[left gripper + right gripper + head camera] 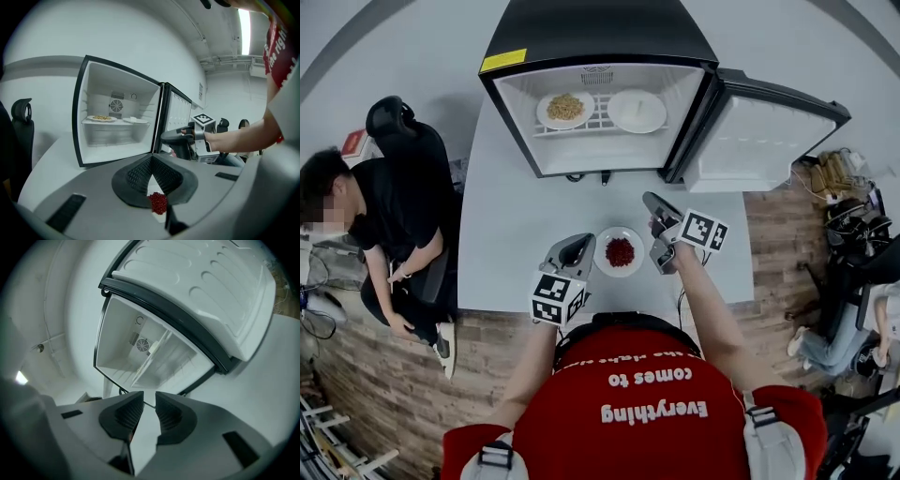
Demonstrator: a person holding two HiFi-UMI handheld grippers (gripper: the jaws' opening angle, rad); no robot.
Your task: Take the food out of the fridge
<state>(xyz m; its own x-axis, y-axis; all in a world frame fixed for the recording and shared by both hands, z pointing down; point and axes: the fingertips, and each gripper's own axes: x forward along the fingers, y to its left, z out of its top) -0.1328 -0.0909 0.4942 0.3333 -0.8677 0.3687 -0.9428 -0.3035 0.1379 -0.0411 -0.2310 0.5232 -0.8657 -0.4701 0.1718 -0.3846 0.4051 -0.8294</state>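
An open fridge (600,47) stands at the far end of the white table (506,234). Its wire shelf carries a plate of yellowish food (565,107) and a white plate (637,111). A plate of red food (620,251) sits on the table between my grippers. My left gripper (579,241) hovers just left of it, jaws shut and empty; in the left gripper view (152,161) the red food (158,202) shows below the jaws. My right gripper (651,199) is raised to the right of the plate, pointing at the fridge (150,357); its jaws (149,401) stand apart with nothing between them.
The fridge door (759,136) is swung open to the right, close to my right gripper. A person in black (394,225) sits on a chair at the table's left side. Clutter and another seated person (853,281) are at the far right, beyond the table edge.
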